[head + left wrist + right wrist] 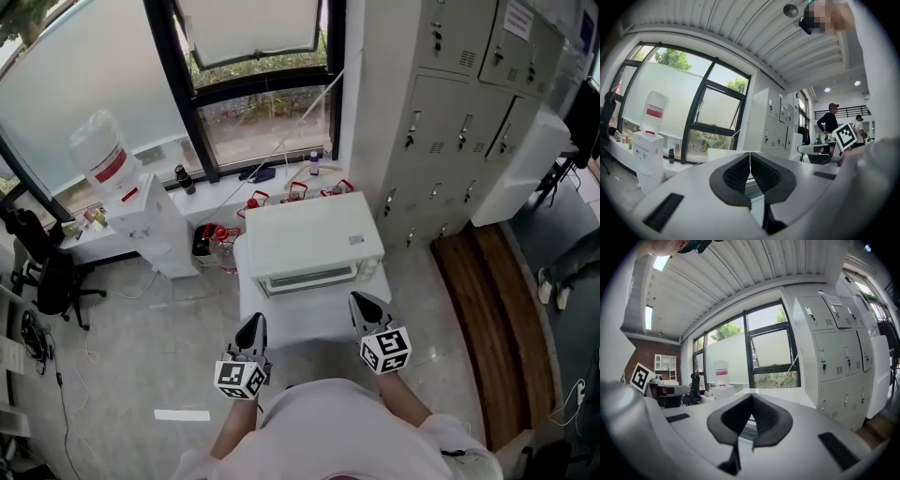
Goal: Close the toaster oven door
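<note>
You hold the left gripper (252, 325) and right gripper (367, 306), jaws together and empty, just short of the toaster oven (309, 232), its door (307, 278) apparently already closed.

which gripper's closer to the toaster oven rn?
Right, going by the head view. The right gripper sits just off the oven's front right corner. The left gripper is further back, off its front left corner. Both are shut and empty.
</note>
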Available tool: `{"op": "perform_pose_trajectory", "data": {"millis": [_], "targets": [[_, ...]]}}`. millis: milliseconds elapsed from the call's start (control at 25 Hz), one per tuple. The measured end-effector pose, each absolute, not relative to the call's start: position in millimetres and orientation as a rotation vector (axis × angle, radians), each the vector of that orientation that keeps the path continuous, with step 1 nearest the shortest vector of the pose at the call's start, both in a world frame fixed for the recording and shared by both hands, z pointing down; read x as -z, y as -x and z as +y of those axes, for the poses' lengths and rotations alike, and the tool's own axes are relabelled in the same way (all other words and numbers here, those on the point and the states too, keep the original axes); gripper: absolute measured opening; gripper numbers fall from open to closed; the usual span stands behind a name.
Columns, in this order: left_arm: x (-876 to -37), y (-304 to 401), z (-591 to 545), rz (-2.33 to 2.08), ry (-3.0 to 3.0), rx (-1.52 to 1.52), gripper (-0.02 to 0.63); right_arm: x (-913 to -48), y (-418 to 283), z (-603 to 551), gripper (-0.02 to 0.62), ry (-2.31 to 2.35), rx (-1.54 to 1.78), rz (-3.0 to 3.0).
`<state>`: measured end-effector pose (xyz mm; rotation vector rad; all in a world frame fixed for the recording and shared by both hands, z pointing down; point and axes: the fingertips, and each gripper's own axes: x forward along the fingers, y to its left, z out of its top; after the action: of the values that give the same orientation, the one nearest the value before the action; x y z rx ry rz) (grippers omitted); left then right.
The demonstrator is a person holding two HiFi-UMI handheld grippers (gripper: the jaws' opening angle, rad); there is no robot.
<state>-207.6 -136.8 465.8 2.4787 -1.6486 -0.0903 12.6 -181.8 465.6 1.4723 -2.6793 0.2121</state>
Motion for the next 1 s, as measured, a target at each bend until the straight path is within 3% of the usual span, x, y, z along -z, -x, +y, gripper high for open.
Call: {"op": "perform_pose_trajectory", "data": {"millis": [1000], "targets": [[-467, 218, -129, -1.681, -2.494, 0.049, 0.021, -475, -7, -174, 0.006, -1.414, -0.237, -2.708]]}}
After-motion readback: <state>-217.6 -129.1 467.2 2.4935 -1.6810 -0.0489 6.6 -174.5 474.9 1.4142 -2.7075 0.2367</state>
